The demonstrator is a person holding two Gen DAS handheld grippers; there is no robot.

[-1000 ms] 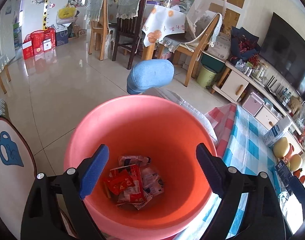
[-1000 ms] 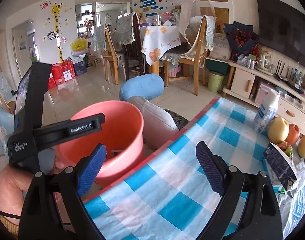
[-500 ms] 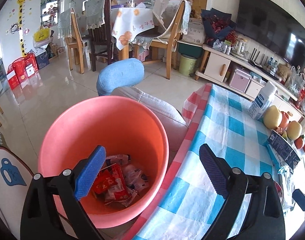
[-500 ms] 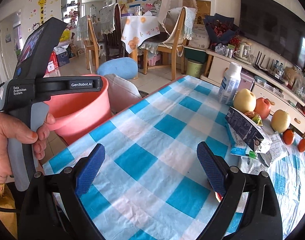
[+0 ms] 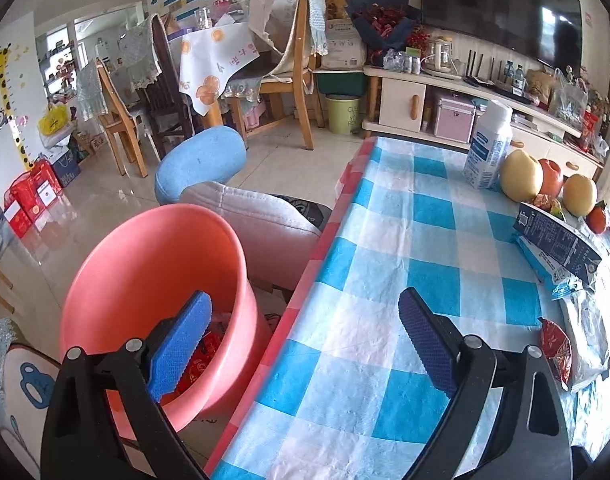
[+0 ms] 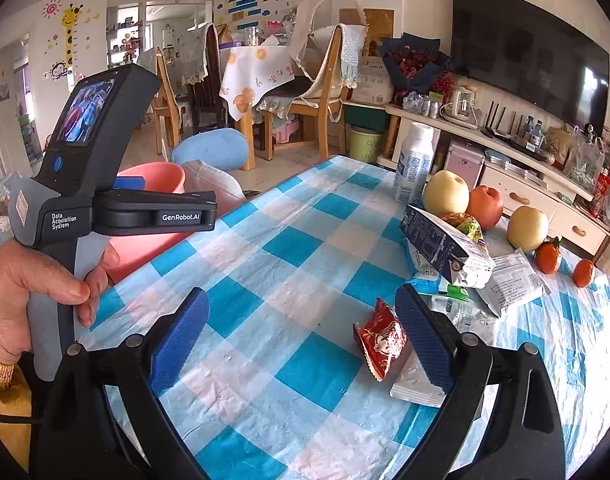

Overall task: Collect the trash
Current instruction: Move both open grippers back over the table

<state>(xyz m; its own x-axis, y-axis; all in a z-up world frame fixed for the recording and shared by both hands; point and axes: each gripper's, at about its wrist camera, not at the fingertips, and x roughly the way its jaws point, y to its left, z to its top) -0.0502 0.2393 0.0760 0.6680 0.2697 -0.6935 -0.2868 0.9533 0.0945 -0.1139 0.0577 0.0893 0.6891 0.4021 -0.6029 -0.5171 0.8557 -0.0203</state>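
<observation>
A pink bucket [image 5: 153, 280] stands off the table's left edge with red and white wrappers [image 5: 203, 350] in its bottom. My left gripper [image 5: 301, 344] is open and empty over the table edge beside the bucket. My right gripper [image 6: 301, 336] is open and empty above the checked tablecloth [image 6: 289, 248]. A red snack wrapper [image 6: 381, 340] lies just inside its right finger; it also shows in the left wrist view [image 5: 555, 350]. A dark blue carton [image 6: 445, 244], white wrappers [image 6: 513, 280] and a flat white packet [image 6: 415, 384] lie further right.
A white bottle [image 6: 415, 166], pears, an apple [image 6: 485, 206] and small oranges [image 6: 547, 258] stand at the table's far side. A grey cushioned chair [image 5: 261, 228] and blue stool [image 5: 201, 164] stand beyond the bucket. The left gripper's body [image 6: 85, 184] is at the right view's left.
Both grippers have swung right, away from the bucket and over the table. The red wrapper and the pile of wrappers have come into the right view. Both stay open.
</observation>
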